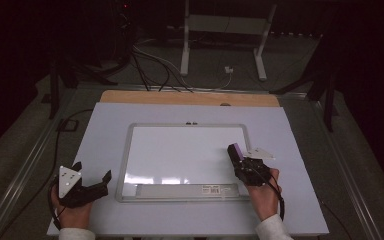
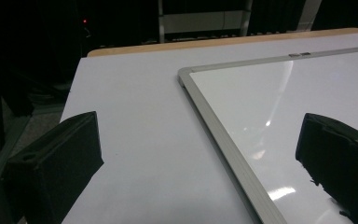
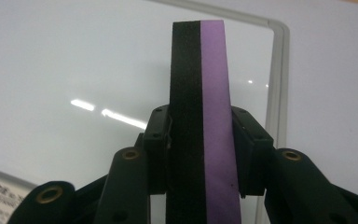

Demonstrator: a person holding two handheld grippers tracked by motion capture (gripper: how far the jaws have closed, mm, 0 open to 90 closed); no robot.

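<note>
Between the jaws of our right gripper [image 3: 200, 140] sits a slab-shaped eraser [image 3: 200, 93], black on one face and purple on the other, clamped from both sides and sticking out past the jaw tips. From the high view we see the same eraser [image 1: 236, 151] held over the right part of the whiteboard [image 1: 180, 150], close to its right frame edge, with our right hand [image 1: 262, 192] behind it near the board's lower right corner. We cannot tell from these views whether the eraser touches the board's surface.

The whiteboard lies flat on the white tabletop [image 1: 105, 130], framed in silver, with a tray strip along its near edge carrying a small label. Its writing surface looks clean, marked only by bright reflections of light.

Our left gripper [image 1: 92, 185] rests off the board's lower left corner, over the bare tabletop, with our left hand [image 1: 72, 212] behind it. Its jaws stand wide apart with nothing between them; in the left gripper view they frame the board's left frame edge [image 2: 223, 140] and its far left corner.

Beyond the tabletop's far edge runs a wooden strip [image 1: 190, 98], and farther off we see cables [image 1: 150, 65] on the floor and the legs of a white stand [image 1: 185, 45] against a dark background.
</note>
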